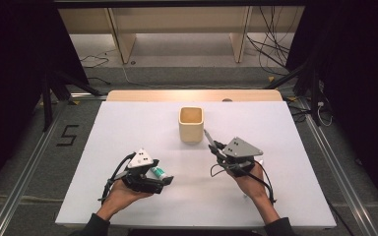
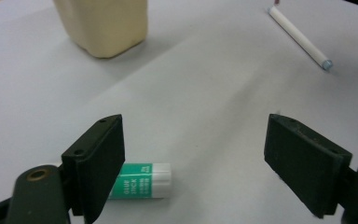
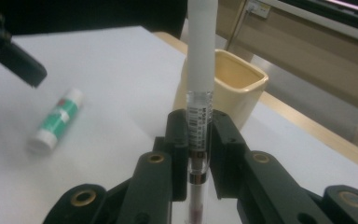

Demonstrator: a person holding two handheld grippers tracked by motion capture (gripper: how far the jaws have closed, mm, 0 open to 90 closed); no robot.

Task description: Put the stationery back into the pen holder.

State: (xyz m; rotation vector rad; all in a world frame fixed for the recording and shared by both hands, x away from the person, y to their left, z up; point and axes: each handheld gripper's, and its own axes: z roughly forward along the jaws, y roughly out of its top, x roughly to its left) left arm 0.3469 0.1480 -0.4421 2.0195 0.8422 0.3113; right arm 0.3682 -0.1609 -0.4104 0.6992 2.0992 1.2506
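A green-and-white glue stick (image 2: 142,181) lies flat on the white table (image 2: 205,93), partly hidden behind one jaw of my left gripper (image 2: 196,123). That gripper is open wide and low over the table, its pads clear of the stick. In the high view the left gripper (image 1: 160,181) is at the front left with the glue stick (image 1: 158,172) beside it. My right gripper (image 3: 199,121) is shut on a white pen (image 3: 200,51), which stands out past the jaws toward a cream square cup (image 3: 235,81). The high view shows the right gripper (image 1: 216,147) just front-right of the cup (image 1: 191,124).
A white pen (image 2: 298,37) crosses the upper right of the left gripper view; I cannot tell whether it is the held one. A wooden strip (image 1: 194,95) runs along the table's far edge. Cables and dark stands lie on the floor beyond.
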